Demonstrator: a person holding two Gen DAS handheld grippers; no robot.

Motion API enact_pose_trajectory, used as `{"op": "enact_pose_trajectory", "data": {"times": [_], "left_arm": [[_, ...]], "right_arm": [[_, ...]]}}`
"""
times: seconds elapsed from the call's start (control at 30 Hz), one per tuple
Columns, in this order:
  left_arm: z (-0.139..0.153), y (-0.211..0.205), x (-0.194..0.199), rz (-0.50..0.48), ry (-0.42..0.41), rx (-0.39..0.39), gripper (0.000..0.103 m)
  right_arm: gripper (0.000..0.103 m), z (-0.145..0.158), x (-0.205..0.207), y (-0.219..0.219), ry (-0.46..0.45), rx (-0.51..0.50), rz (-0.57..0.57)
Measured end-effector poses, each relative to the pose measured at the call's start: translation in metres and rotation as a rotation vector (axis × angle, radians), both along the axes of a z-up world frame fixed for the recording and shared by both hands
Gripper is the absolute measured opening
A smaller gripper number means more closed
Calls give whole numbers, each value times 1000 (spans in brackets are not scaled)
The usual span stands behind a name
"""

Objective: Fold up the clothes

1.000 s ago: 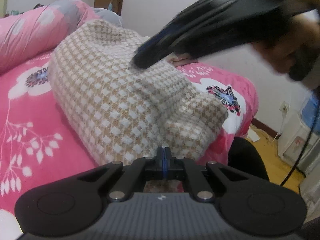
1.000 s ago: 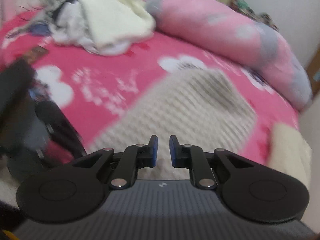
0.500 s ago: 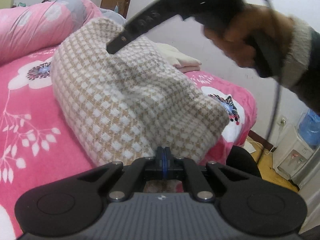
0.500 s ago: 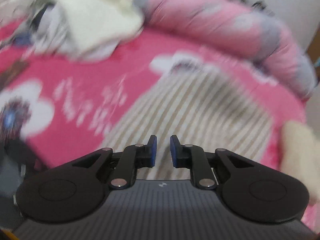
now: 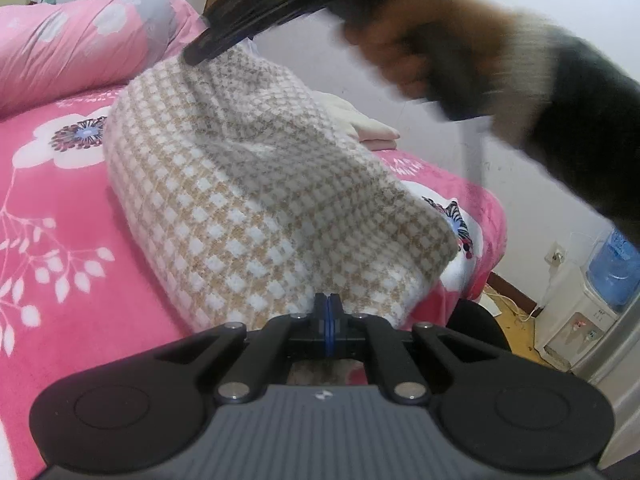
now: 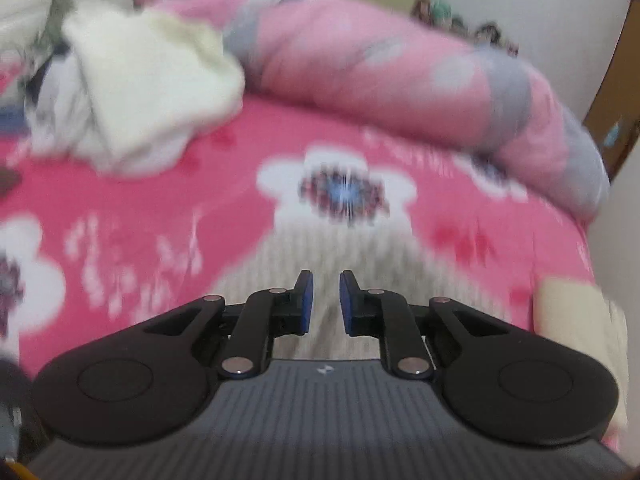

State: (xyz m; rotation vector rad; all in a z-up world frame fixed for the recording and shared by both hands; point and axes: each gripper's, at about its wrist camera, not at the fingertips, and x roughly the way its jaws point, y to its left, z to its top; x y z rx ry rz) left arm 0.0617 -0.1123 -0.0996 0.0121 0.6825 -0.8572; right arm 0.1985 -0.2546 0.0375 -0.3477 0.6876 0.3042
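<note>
A beige-and-white checked knit garment (image 5: pixel 256 208) lies humped on the pink flowered bedspread (image 5: pixel 60 216). My left gripper (image 5: pixel 328 310) is shut, its tips at the garment's near edge, with some fabric showing beneath the fingers. A person's hand (image 5: pixel 404 56) carries my right gripper (image 5: pixel 196 54), whose tip sits at the top far end of the hump, with creases running down from it. In the blurred right wrist view, that gripper (image 6: pixel 324 304) has its pads a narrow gap apart, and a ridge of the beige fabric (image 6: pixel 360 256) runs into the gap.
A rolled pink quilt (image 6: pixel 400 80) runs along the bed's far side. A pile of white clothes (image 6: pixel 132 92) lies at the far left, and a folded cream item (image 5: pixel 360 128) sits by the wall. Beyond the bed's corner is a water dispenser (image 5: pixel 600 292) on the floor.
The right gripper has travelled across the garment toward its far end, from mid-hump to the top. The hand holding it has come into the left wrist view. The left gripper stayed put.
</note>
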Motion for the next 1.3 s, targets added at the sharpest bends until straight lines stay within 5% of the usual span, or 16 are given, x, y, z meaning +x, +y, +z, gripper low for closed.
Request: {"op": "enact_pose_trajectory", "data": {"times": [0.13, 0.23, 0.47, 0.53, 0.7, 0.8, 0.9, 1.03, 1.13, 1.23, 1.3], "left_arm": [[1, -5, -4, 3, -67, 26, 3], [0, -2, 0, -9, -42, 6, 3], [-3, 11, 0, -16, -28, -19, 3], [-3, 11, -1, -6, -33, -25, 3], [-1, 11, -1, 4, -29, -29, 3], [-2, 11, -2, 5, -19, -40, 3], [-3, 15, -1, 2, -3, -57, 3], [-4, 16, -1, 0, 0, -67, 3], [-4, 16, -2, 6, -27, -55, 3], [-2, 15, -5, 14, -57, -32, 3], [-2, 12, -5, 15, -55, -29, 3]], "right_arm": [[12, -45, 41, -8, 45, 97, -52], [12, -64, 52, -20, 53, 194, -88], [13, -16, 50, -15, 7, 246, -16], [12, -43, 64, -2, 67, 182, -6], [10, -85, 91, 4, 88, 270, -84], [10, -74, 87, 11, 64, 219, -87], [12, -38, 63, 4, -1, 281, -83], [12, -1, 26, 8, -50, 292, 53], [10, -36, 35, 19, 54, 232, 72], [9, -76, 43, 21, 22, 249, 56], [10, -70, 41, 27, 19, 225, 59]]}}
